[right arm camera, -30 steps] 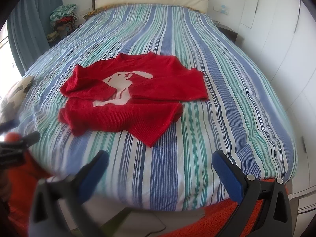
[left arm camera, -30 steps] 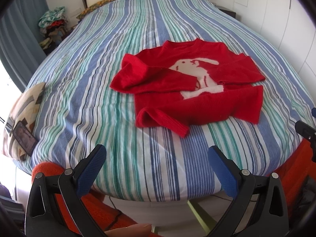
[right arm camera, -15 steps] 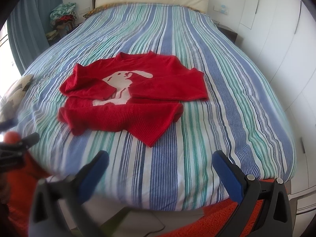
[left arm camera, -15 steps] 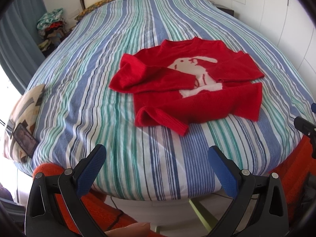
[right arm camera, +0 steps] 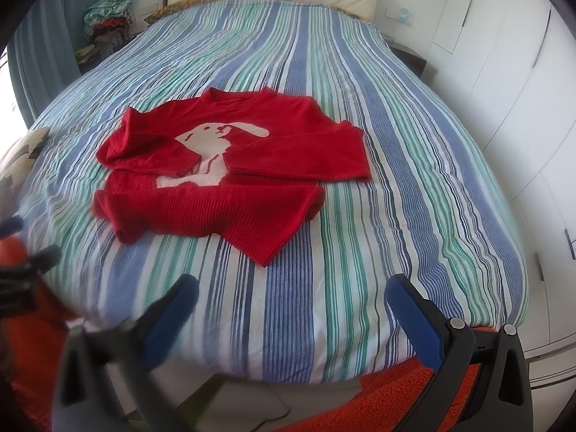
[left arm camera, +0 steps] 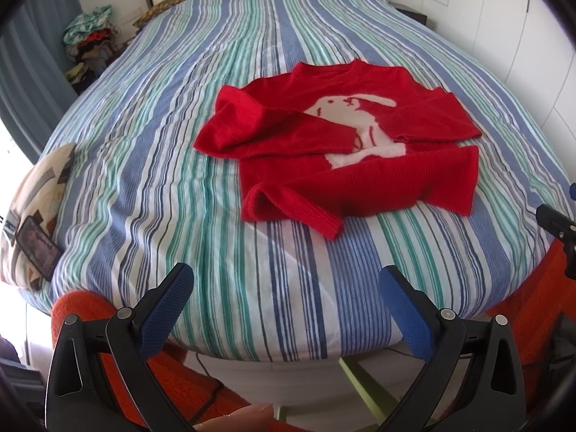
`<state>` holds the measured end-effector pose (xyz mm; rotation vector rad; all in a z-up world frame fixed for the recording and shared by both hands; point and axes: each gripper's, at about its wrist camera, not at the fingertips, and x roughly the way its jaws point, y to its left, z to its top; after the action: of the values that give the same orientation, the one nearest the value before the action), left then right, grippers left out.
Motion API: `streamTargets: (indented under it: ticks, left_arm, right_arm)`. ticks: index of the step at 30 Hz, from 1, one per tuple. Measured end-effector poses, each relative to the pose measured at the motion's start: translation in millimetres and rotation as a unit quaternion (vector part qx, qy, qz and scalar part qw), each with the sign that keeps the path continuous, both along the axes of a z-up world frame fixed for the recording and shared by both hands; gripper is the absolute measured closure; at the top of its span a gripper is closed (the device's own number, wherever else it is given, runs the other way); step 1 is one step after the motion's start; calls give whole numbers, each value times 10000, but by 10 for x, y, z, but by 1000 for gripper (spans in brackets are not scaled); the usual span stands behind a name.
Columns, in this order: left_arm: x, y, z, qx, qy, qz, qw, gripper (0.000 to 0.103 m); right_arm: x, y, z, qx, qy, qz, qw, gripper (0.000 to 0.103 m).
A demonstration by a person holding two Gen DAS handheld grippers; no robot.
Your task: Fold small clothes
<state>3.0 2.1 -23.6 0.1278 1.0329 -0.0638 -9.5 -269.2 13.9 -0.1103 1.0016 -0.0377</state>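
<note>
A small red sweater (left arm camera: 360, 165) with a white animal figure lies face up on the striped bedspread; it also shows in the right wrist view (right arm camera: 223, 187). Both sleeves are folded across its chest and one hem corner is rumpled. My left gripper (left arm camera: 286, 284) is open and empty, over the foot edge of the bed, well short of the sweater. My right gripper (right arm camera: 291, 295) is open and empty, also at the foot edge. The right gripper's tip shows at the right edge of the left wrist view (left arm camera: 556, 225).
The bed (left arm camera: 180, 144) has a blue, green and white striped cover. A patterned cushion (left arm camera: 32, 208) lies at its left edge. A pile of clothes (right arm camera: 108, 14) sits at the far left by the curtain. White wardrobe doors (right arm camera: 522, 108) stand right. An orange rug (right arm camera: 396, 396) lies below.
Both grippers stay open and empty. The left wrist view has shifted slightly, with the sweater sitting a little lower and nearer. The right wrist view is almost unchanged.
</note>
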Motion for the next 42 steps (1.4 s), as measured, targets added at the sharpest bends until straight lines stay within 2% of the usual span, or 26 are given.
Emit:
streamTargets:
  ticks: [3, 6, 16, 21, 24, 26, 29, 32, 35, 38, 39, 40, 41, 42]
  left_arm:
    - [3, 15, 1, -125, -14, 39, 9999, 0]
    - [-1, -9, 4, 16, -80, 42, 10000, 0]
    - [2, 8, -9, 64, -82, 80, 9999, 0]
    - [38, 61, -67, -30, 26, 112, 9999, 1]
    - [149, 313, -235, -478, 351, 465, 9972, 1]
    - [198, 558, -375, -893, 624, 899, 9900, 2]
    - [235, 756, -475, -1544, 781, 1084, 9789, 2]
    - [324, 664, -491, -2126, 708, 792, 9713, 2]
    - [581, 456, -626, -2558, 809, 457, 9623, 2]
    - [880, 300, -865, -2648, 968, 359, 9588, 4]
    - [973, 265, -943, -2612, 1002, 364, 9594, 6]
    - [1060, 249, -1013, -2532, 1018, 405, 9612, 17]
    - [1122, 228, -1068, -2471, 1037, 444, 9624, 41]
    - [1163, 216, -1111, -2504, 1059, 430, 9614, 56]
  right_arm:
    - [-4, 9, 24, -171, -67, -73, 9998, 0]
    - [-17, 21, 30, -271, -87, -80, 9996, 0]
    - [-13, 12, -3, -301, -17, -146, 9994, 0]
    - [-15, 0, -15, -276, 2, -183, 9995, 0]
    - [1, -94, -34, 5, -20, -166, 9999, 0]
    - [28, -256, -97, 354, -9, -218, 9991, 0]
    - [80, -536, -237, 651, 65, -459, 9968, 0]
    - [117, -661, -342, 770, 83, -573, 9953, 0]
    - [224, -677, -513, 1621, 63, -288, 9863, 0]
    - [482, -667, -876, 2440, 294, -19, 9693, 3]
    - [585, -645, -1017, 2646, 397, -9, 9635, 7]
    - [688, -634, -1148, 2793, 511, -52, 9588, 11]
    - [785, -626, -1264, 2911, 598, -92, 9548, 13]
    - [885, -609, -1384, 3063, 681, -78, 9495, 22]
